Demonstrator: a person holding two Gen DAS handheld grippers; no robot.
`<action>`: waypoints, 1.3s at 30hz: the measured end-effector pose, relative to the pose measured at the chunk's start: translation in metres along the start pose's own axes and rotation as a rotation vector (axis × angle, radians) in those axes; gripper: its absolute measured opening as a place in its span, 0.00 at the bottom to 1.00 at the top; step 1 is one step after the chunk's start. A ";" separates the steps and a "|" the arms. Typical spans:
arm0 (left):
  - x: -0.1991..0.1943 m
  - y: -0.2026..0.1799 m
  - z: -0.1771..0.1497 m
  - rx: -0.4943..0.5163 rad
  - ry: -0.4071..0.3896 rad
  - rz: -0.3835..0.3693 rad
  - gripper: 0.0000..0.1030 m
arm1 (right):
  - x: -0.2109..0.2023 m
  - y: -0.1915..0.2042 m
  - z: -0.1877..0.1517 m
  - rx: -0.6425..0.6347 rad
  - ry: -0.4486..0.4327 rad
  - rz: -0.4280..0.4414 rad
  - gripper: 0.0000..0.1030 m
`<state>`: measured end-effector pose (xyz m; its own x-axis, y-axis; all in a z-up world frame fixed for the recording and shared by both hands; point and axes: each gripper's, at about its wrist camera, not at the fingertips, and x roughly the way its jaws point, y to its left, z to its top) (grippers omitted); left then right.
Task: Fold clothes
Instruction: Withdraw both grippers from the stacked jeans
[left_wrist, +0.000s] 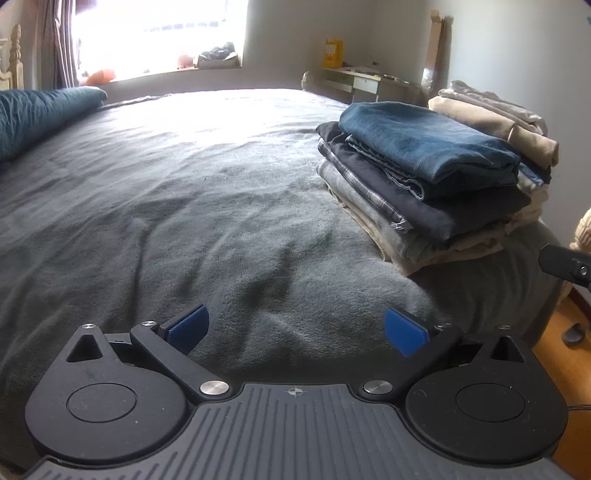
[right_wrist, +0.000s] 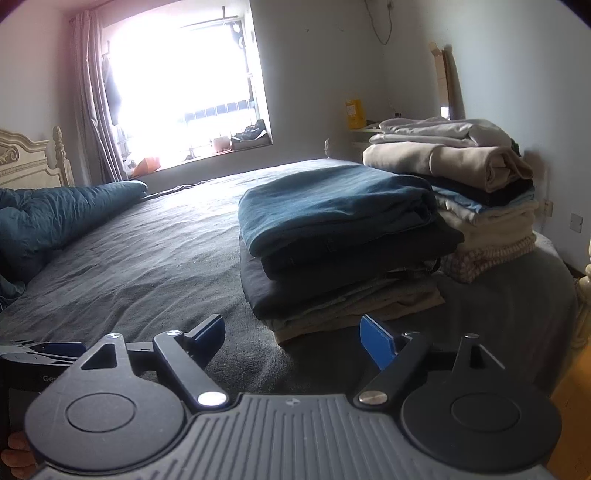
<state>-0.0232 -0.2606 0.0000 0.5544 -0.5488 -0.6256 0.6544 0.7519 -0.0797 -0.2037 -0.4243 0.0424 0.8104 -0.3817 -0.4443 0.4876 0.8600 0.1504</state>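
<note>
Left wrist view: both grippers' fingers (left_wrist: 404, 332) spread wide, empty, near folded clothes (left_wrist: 424, 155).

We see daylight flooding through the window (right_wrist: 184, 92), blown out to pure white glare in both views. The grey bedsheet (left_wrist: 184, 184) brightens toward it and dims nearer us. Fisheye curvature bends the walls, and the frame corners fall dark.

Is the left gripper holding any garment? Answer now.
No. The left gripper stands open and empty above the bare grey bedsheet.
</note>
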 end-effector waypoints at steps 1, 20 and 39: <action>0.000 0.000 0.000 0.003 0.001 0.004 1.00 | 0.000 0.001 0.000 -0.007 -0.003 -0.003 0.82; 0.011 0.004 -0.005 -0.001 0.035 0.030 1.00 | 0.011 0.013 -0.004 -0.028 0.020 -0.009 0.87; 0.010 0.013 0.007 -0.071 -0.115 -0.162 1.00 | 0.006 0.005 -0.004 -0.049 -0.151 -0.086 0.87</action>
<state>-0.0060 -0.2588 -0.0022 0.5031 -0.6995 -0.5075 0.7039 0.6724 -0.2290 -0.1980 -0.4204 0.0369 0.8079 -0.4978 -0.3155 0.5436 0.8362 0.0725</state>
